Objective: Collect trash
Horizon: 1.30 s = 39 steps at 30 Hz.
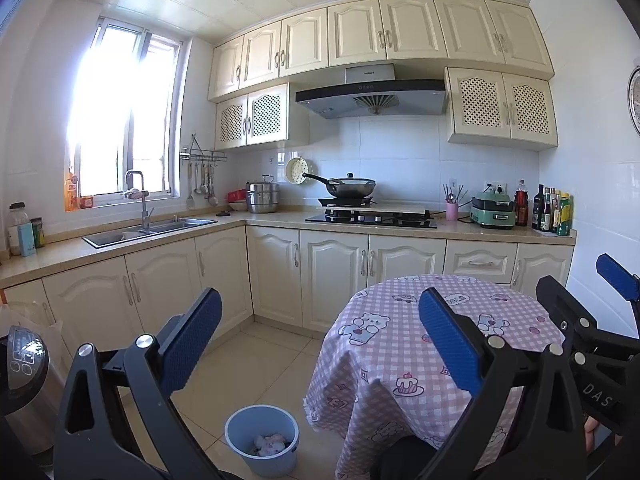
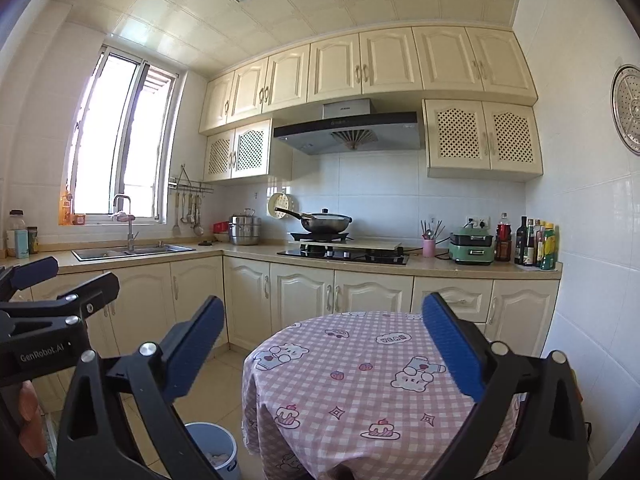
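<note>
Nearest us, the left gripper (image 1: 320, 344) and right gripper (image 2: 324, 344) both gape wide, nothing between their blue pads. The trash (image 1: 271, 445) — crumpled wads — already lies in the blue bin (image 1: 240, 436) on the floor, left of the round table (image 2: 340, 392), whose pink checked cloth shows bare. We judge collecting nearly done — next we look for leftovers.
</note>
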Available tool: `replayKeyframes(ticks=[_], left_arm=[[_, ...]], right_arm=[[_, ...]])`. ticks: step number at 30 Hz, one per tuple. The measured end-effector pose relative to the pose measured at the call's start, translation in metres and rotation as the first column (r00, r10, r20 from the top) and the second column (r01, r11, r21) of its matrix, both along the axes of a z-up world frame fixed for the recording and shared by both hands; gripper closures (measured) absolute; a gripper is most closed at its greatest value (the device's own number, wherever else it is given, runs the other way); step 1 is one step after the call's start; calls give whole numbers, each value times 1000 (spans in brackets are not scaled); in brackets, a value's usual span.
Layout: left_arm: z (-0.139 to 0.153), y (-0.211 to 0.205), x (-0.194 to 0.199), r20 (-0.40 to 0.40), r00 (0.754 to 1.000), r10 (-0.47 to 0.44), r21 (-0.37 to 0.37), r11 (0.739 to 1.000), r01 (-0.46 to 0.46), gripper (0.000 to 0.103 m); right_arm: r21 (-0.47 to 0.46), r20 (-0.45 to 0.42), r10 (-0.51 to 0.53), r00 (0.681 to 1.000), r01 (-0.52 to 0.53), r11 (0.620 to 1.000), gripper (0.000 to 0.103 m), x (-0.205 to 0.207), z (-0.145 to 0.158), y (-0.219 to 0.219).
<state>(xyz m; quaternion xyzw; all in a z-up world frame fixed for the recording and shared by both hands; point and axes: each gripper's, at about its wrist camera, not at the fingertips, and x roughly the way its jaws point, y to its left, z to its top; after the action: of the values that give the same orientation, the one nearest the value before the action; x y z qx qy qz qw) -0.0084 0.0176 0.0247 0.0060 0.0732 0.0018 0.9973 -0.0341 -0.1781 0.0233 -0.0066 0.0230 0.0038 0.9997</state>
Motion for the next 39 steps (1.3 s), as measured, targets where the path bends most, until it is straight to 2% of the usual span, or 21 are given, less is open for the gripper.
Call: replayKeyframes(ticks=[39], left_arm=[[-4,-8,-2,-2,1000,-9,29,1000,9,7]], right_arm=[[-2,-14,-13,1000,13,1000,6,1,-14,3]])
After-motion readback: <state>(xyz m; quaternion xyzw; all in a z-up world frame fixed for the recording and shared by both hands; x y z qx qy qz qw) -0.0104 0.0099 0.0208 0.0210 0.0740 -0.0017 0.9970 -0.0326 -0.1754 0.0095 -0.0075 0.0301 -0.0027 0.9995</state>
